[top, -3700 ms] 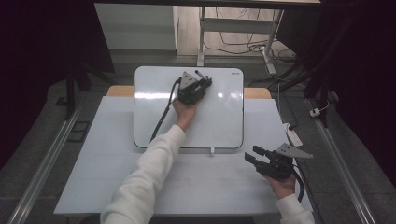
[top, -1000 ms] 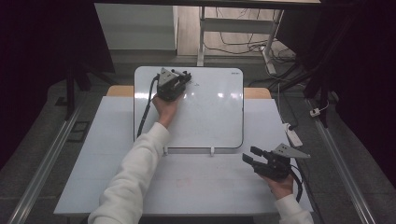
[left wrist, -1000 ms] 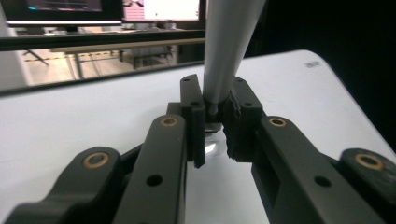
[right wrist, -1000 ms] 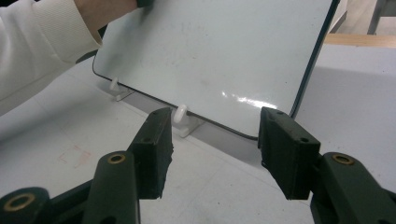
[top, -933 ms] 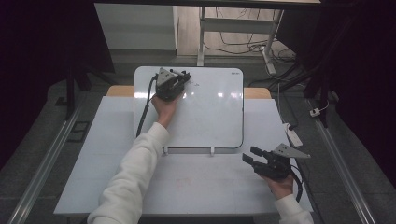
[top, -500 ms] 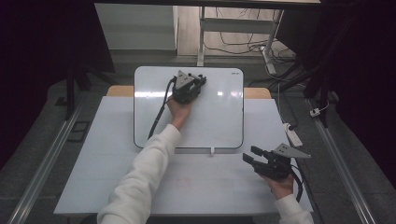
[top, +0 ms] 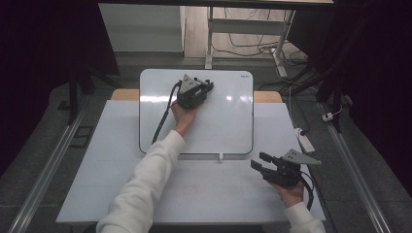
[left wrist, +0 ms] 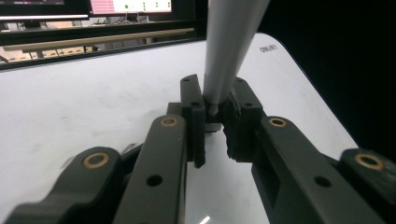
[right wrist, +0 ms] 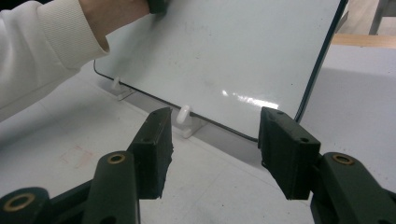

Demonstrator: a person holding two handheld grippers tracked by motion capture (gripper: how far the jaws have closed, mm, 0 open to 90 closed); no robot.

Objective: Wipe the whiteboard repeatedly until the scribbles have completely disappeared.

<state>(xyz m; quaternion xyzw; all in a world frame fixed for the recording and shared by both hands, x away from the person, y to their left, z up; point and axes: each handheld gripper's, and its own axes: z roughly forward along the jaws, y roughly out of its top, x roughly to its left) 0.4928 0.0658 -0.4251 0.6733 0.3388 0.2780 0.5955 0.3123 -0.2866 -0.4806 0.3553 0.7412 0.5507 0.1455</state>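
A white dry-erase board (top: 223, 126) lies at the far middle of the white table (top: 204, 194). My left gripper (top: 208, 87) rests on the board's upper part, held by a hand in a white sleeve (top: 145, 184). In the left gripper view its jaws (left wrist: 212, 116) are shut on a grey marker-like stick (left wrist: 229, 46) that stands up from the board (left wrist: 93, 93). My right gripper (top: 257, 161) hovers open over the table just off the board's near right corner. In the right gripper view it (right wrist: 212, 149) holds nothing and faces the board's near edge (right wrist: 233, 56).
Small white clips (top: 220, 157) (right wrist: 184, 119) hold the board's near edge. A white power strip (top: 303, 141) lies off the table's right side, with metal rails along both sides. A desk frame and cables stand beyond the far edge.
Over the last second my left gripper slid to the right across the top of the board with the stick in its jaws. The right gripper stayed put and open.
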